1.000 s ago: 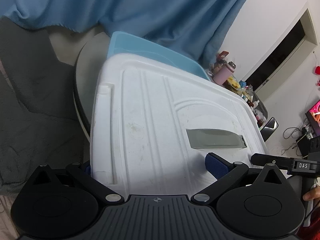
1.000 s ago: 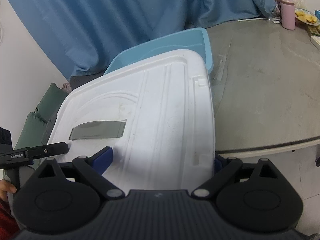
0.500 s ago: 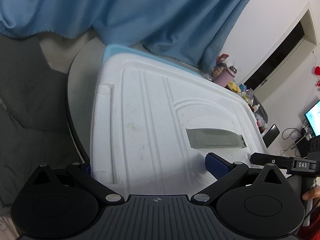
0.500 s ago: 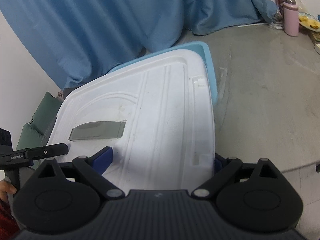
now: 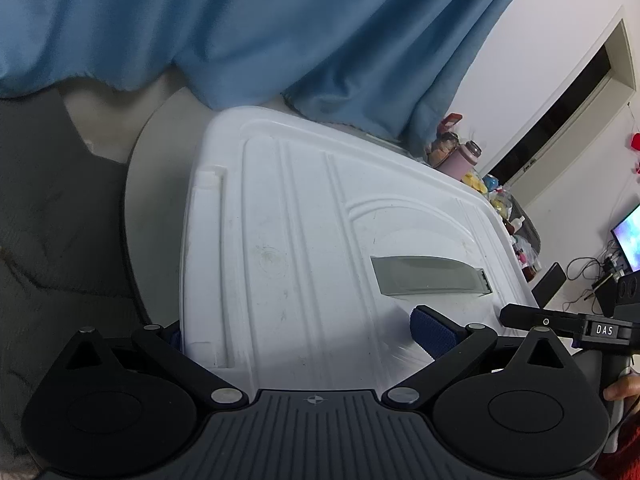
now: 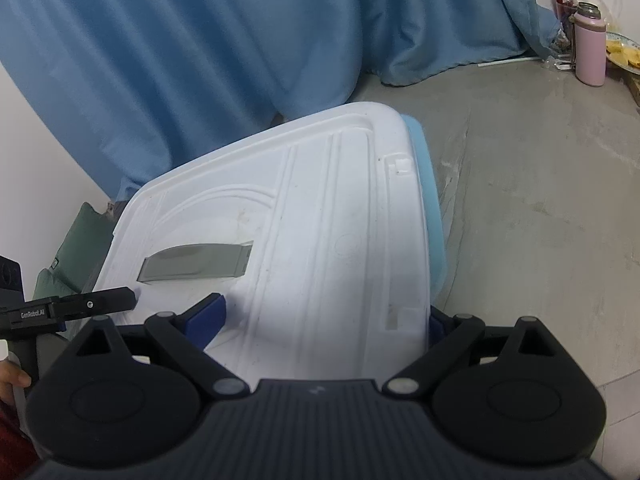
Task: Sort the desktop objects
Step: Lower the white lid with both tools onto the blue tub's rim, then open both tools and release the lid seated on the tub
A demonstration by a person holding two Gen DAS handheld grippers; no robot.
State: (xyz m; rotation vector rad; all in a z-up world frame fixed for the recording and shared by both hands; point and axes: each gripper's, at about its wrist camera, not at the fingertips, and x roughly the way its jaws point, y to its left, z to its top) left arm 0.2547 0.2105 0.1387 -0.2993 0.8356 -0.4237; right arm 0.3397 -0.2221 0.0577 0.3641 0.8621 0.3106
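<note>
Both grippers grip the white lid across its near edge: left gripper, right gripper. The lid covers the blue bin.

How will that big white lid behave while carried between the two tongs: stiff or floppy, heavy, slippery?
The white lid looks like thin moulded plastic with ribs, so probably fairly stiff and light. Its broad span may flex slightly. The smooth surface could slip on the blue pads.
</note>
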